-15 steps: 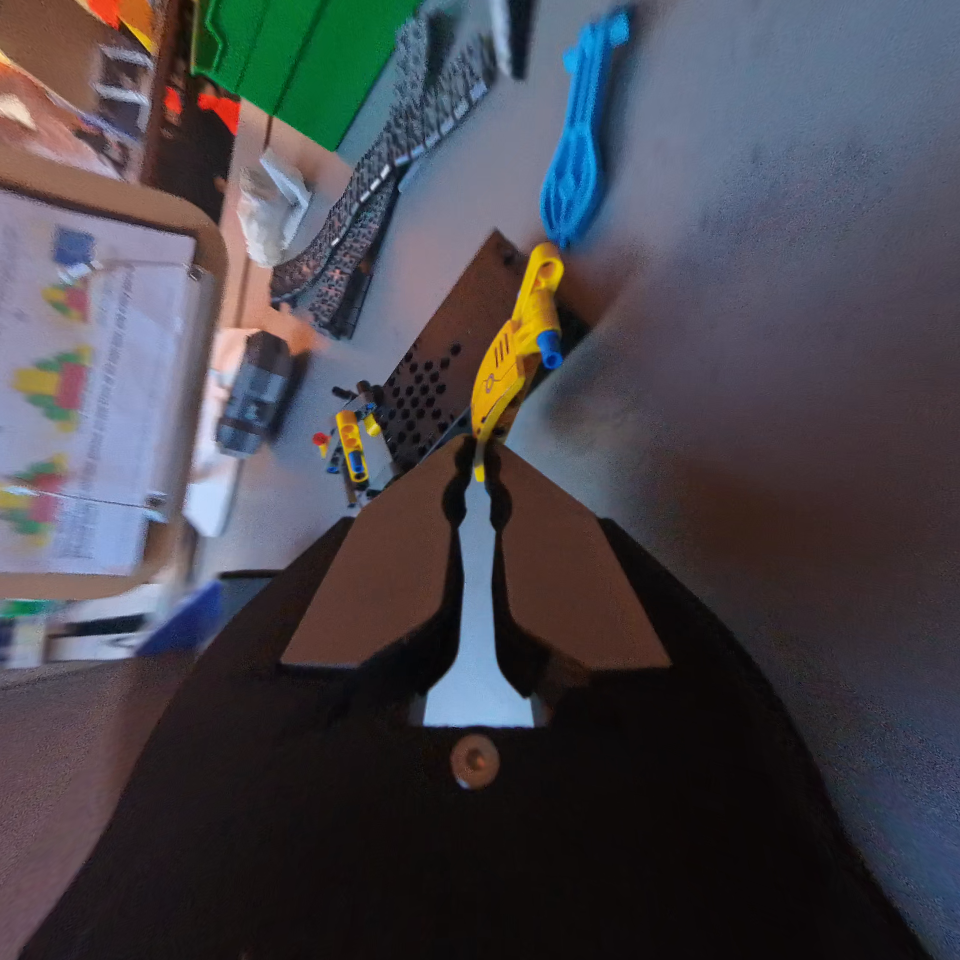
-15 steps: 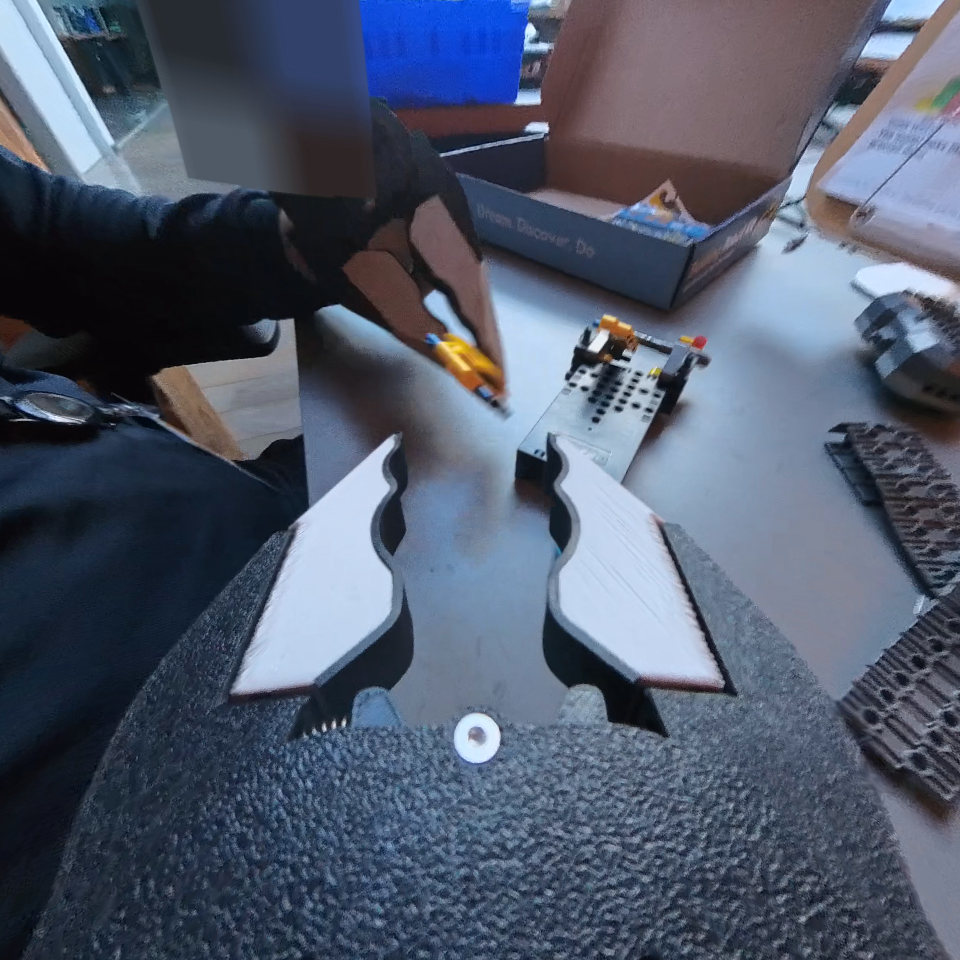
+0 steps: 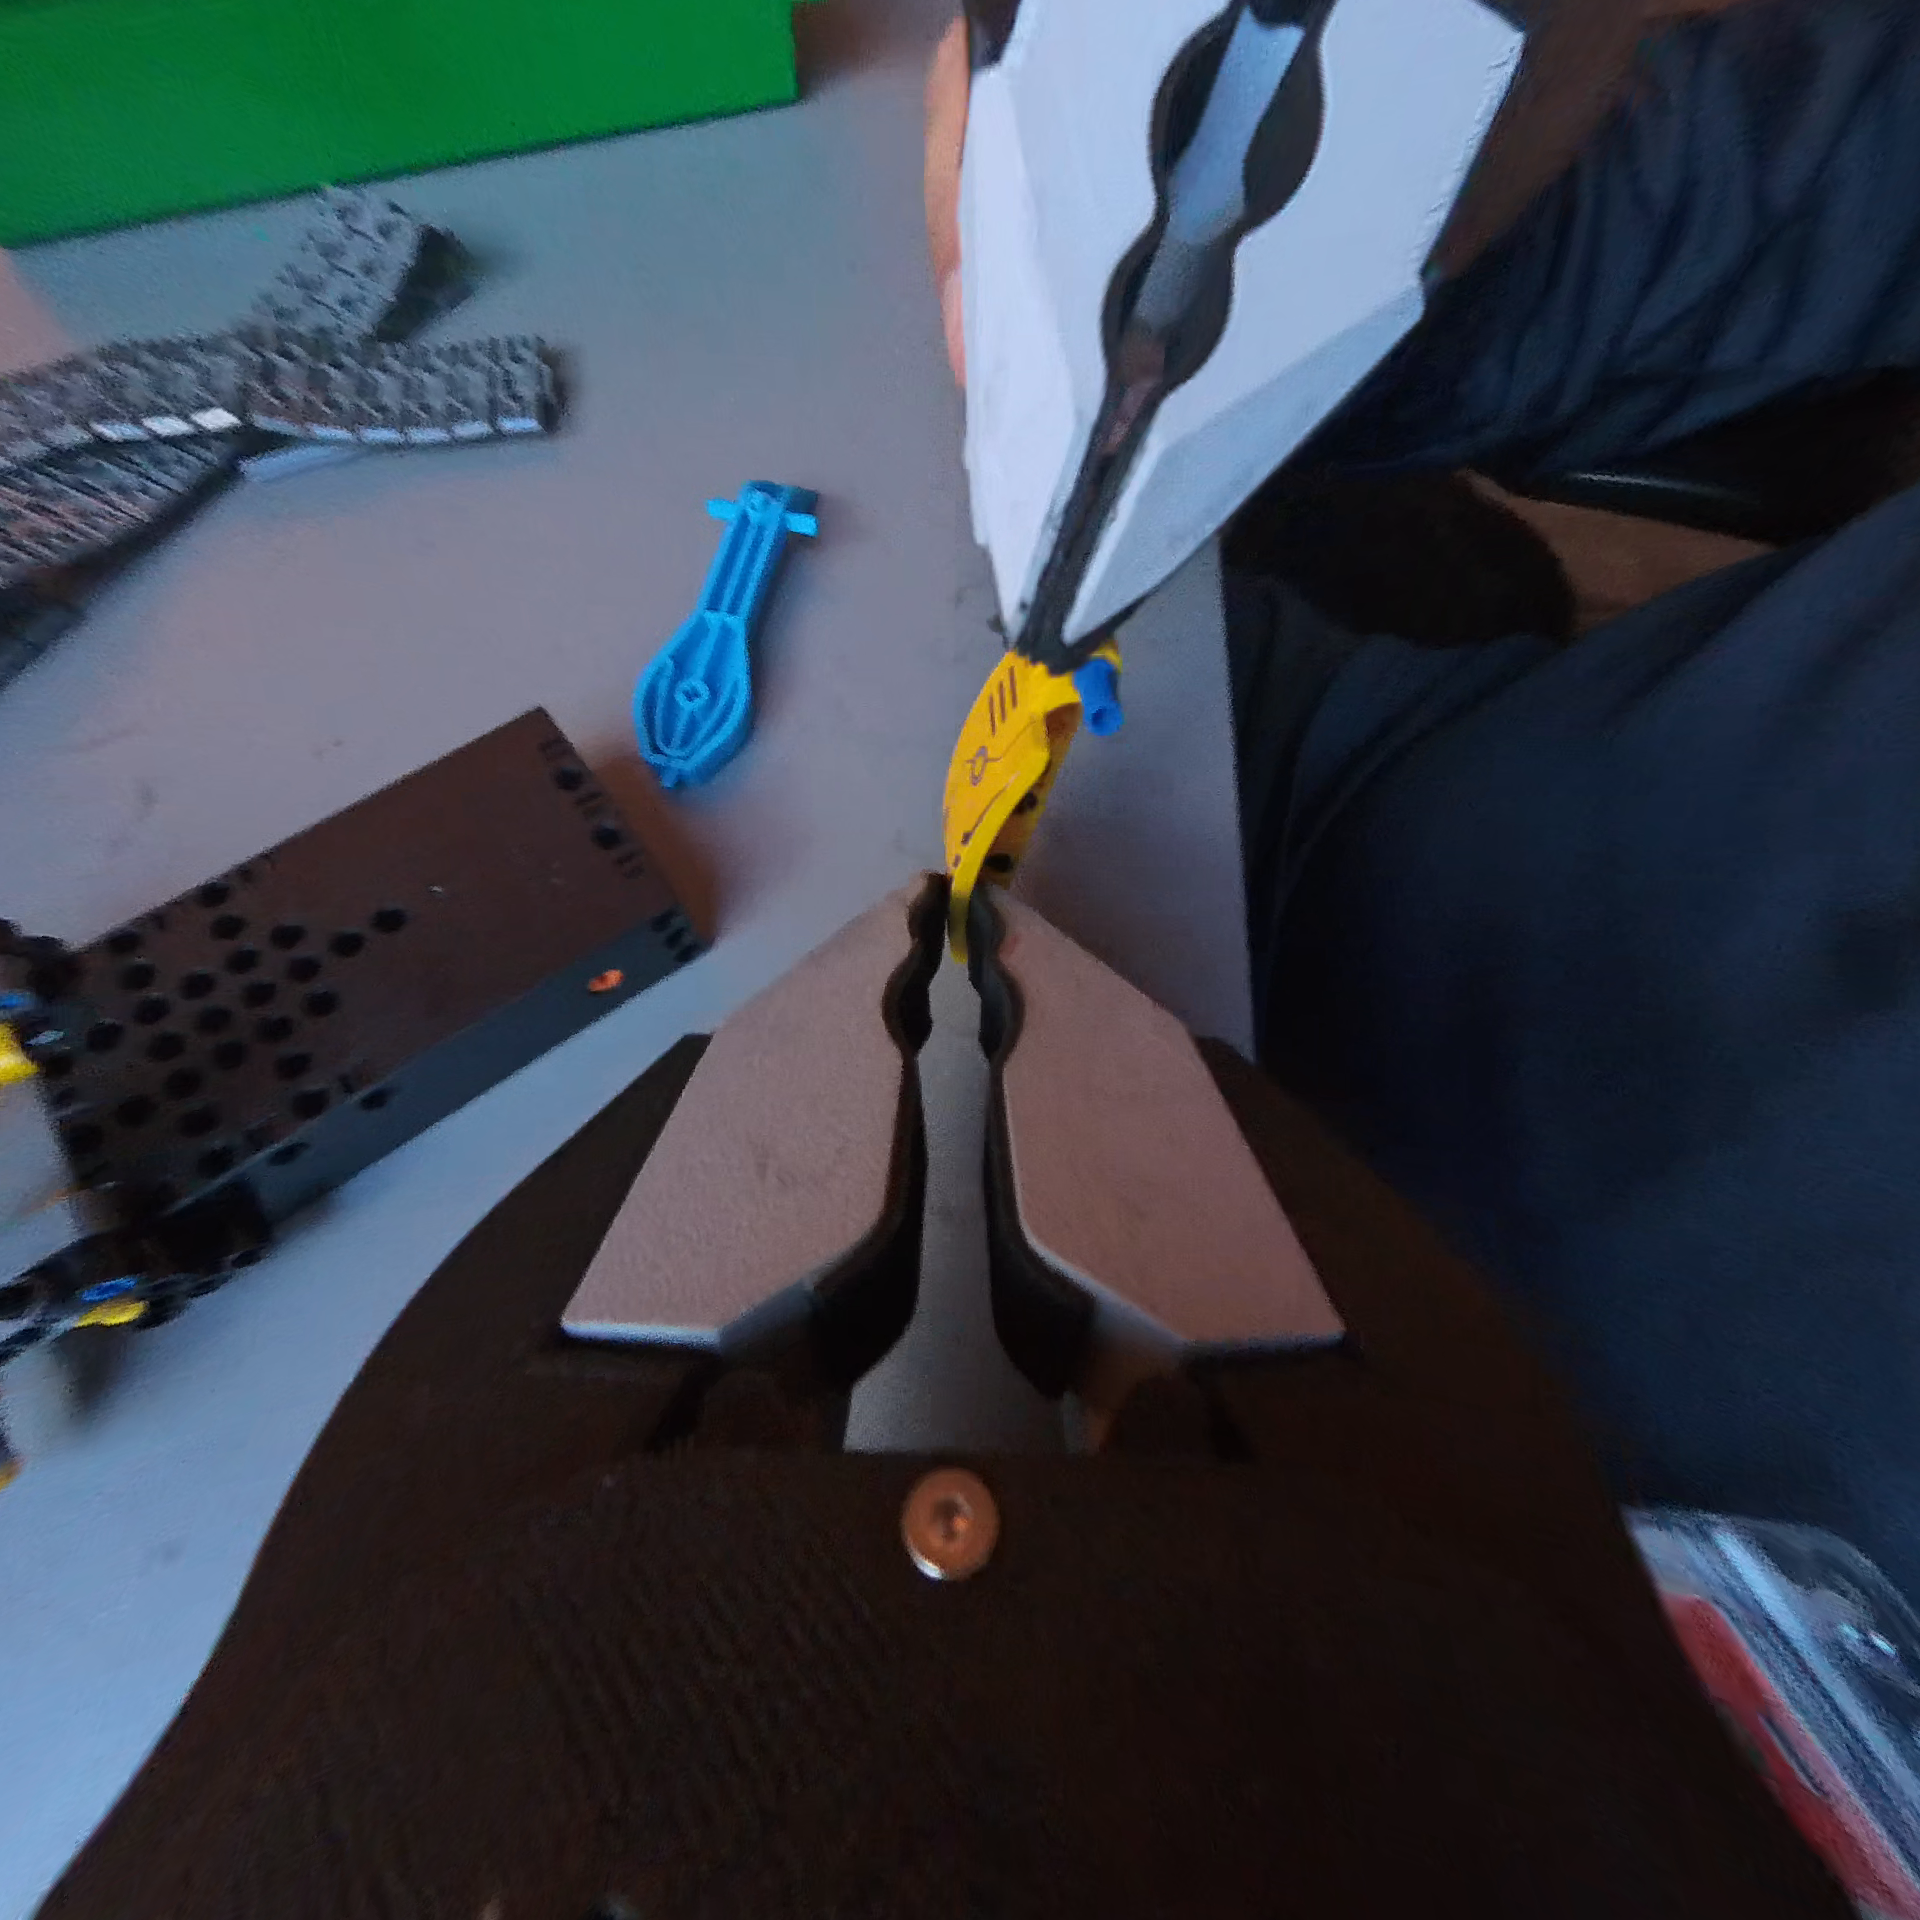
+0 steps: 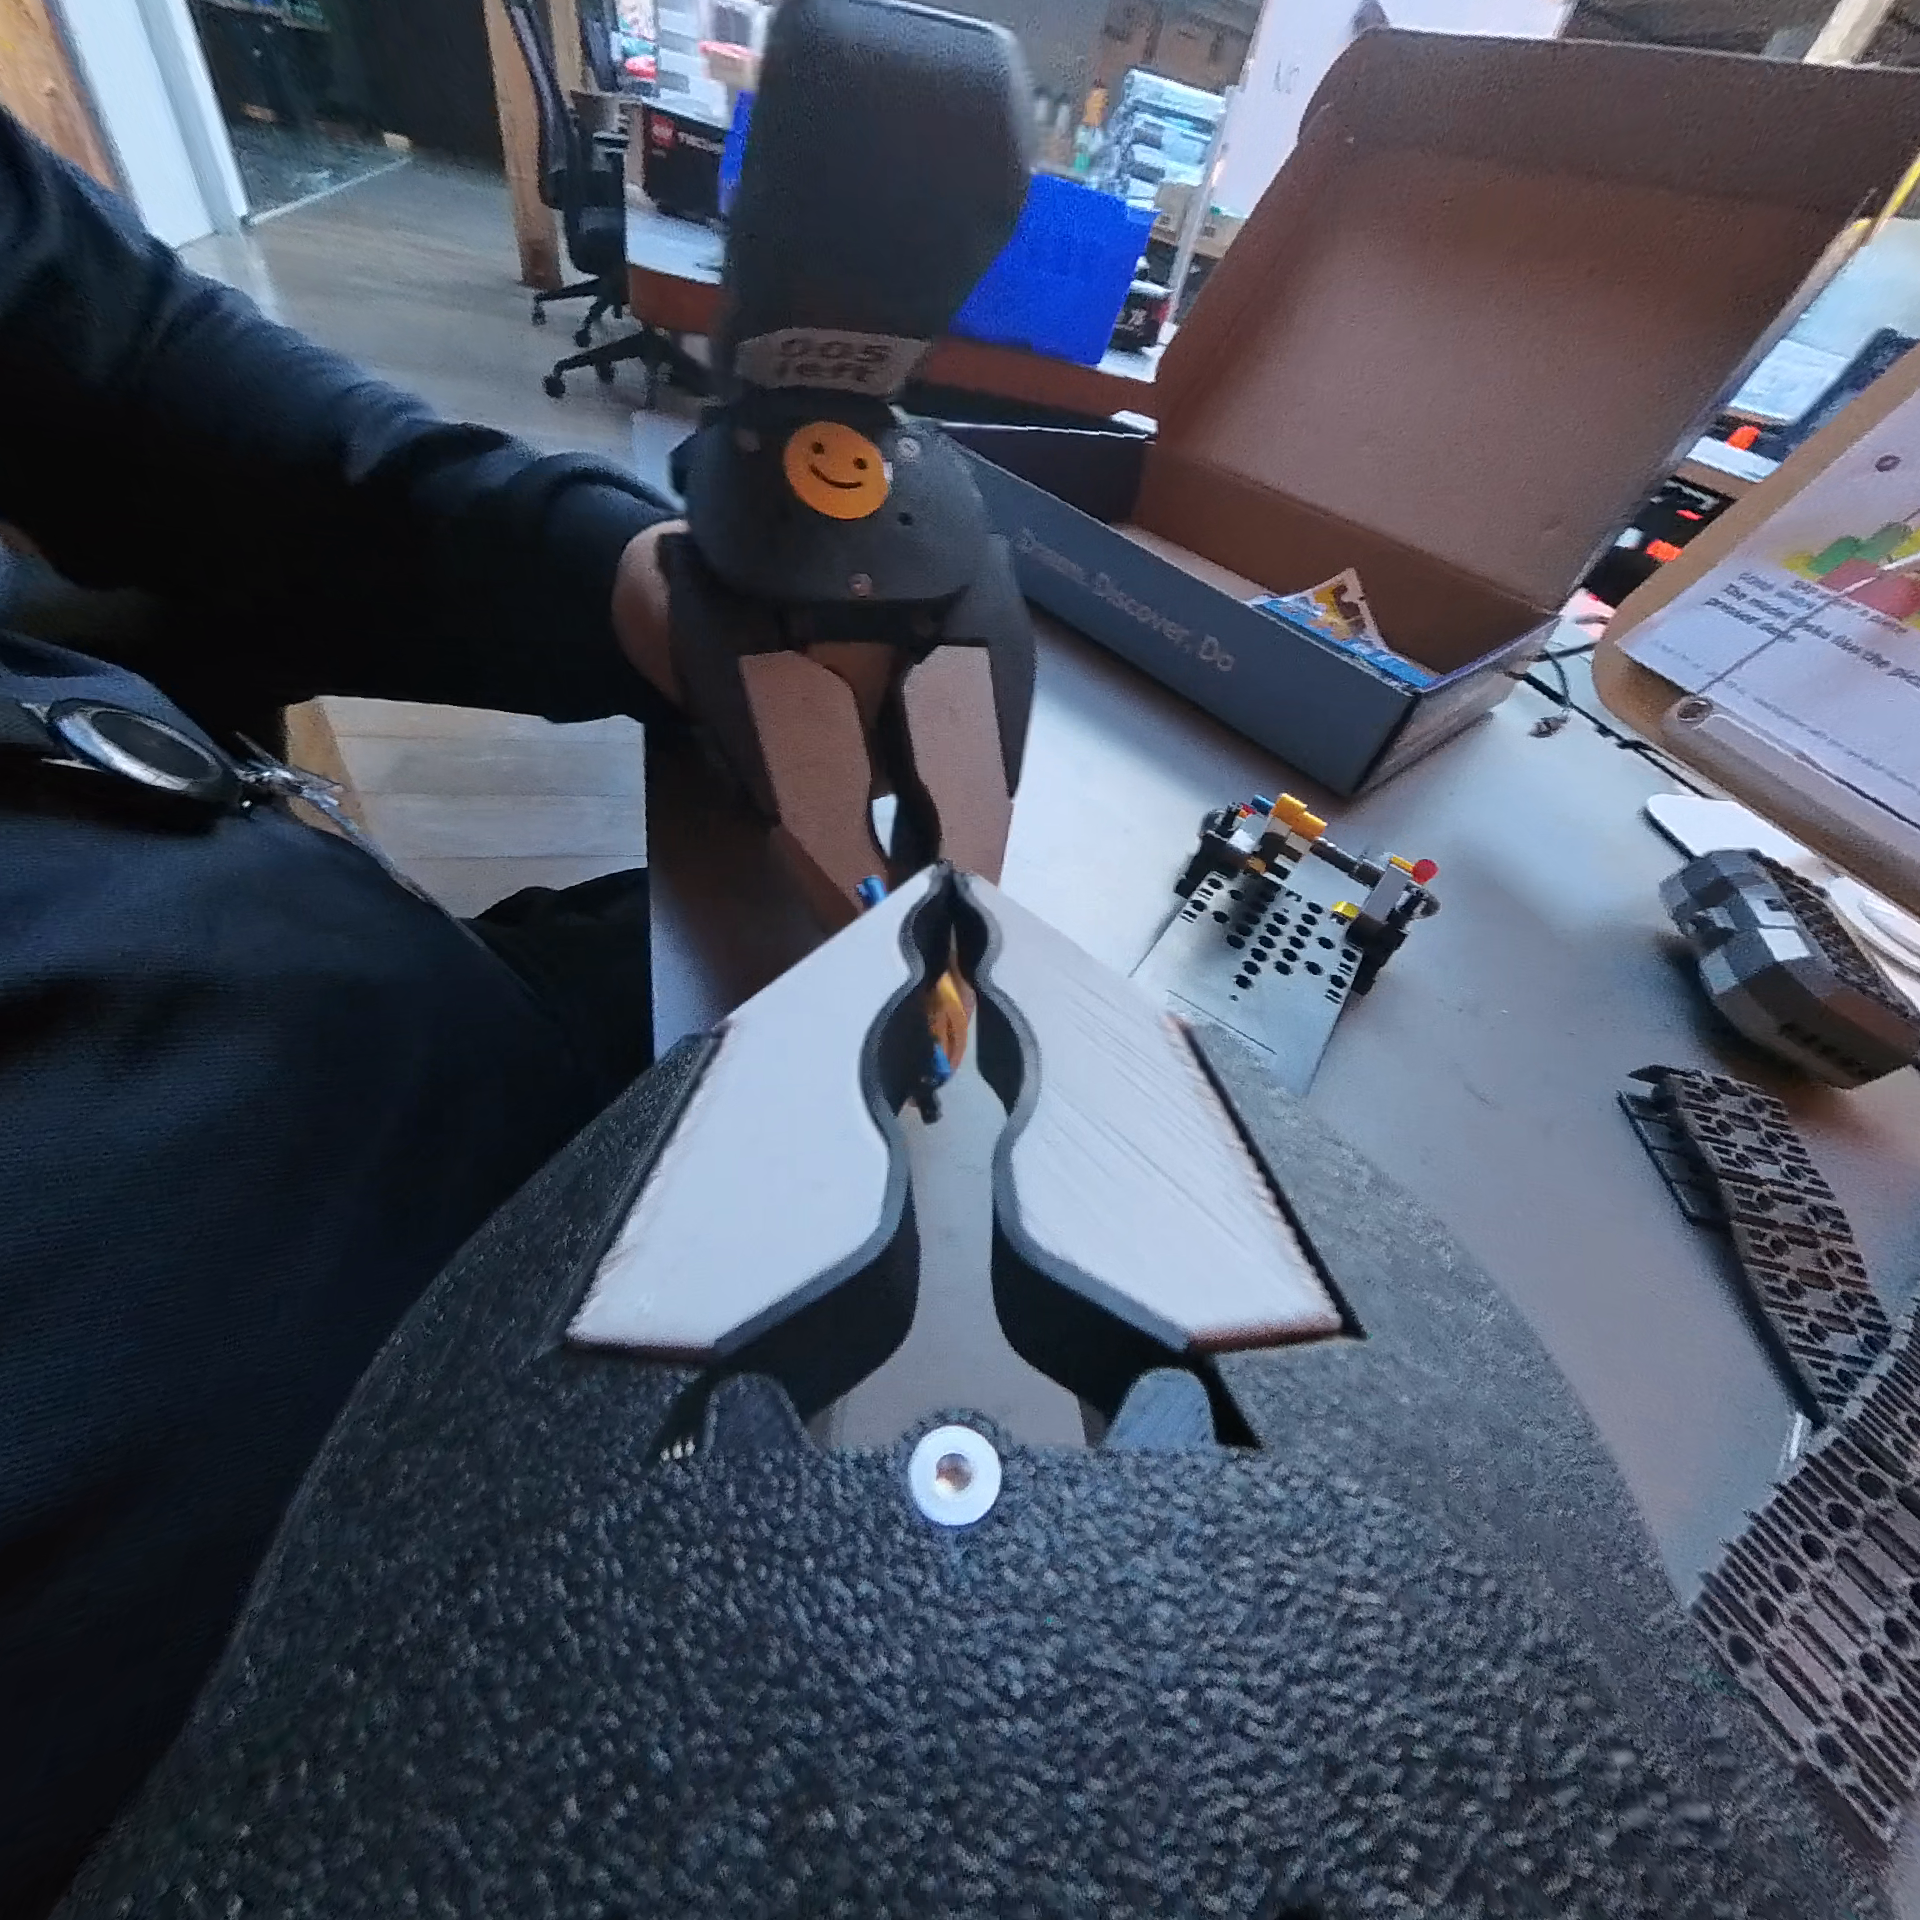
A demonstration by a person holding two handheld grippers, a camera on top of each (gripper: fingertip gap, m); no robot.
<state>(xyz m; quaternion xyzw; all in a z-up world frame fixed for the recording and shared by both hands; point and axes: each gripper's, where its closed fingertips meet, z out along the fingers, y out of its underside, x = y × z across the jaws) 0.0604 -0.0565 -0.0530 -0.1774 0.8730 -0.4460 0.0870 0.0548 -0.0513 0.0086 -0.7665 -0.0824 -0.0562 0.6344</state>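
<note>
Both tongs (image 3: 961, 914) (image 4: 951, 883) on curved yellow plastic (image 3: 1000, 774)

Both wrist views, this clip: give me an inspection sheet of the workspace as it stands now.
Surface: grey table, partly covered.
Held part: yellow piece with blue pin, gripped at both ends.
Clutter: blue tool, black perforated plate with a small build, dark tread strips, open cardboard box, instruction sheet.
Grippers: left gripper and right gripper both shut on the yellow piece.
Cables: thin cable beside the box.
Surroundings: office chairs, blue bin.
</note>
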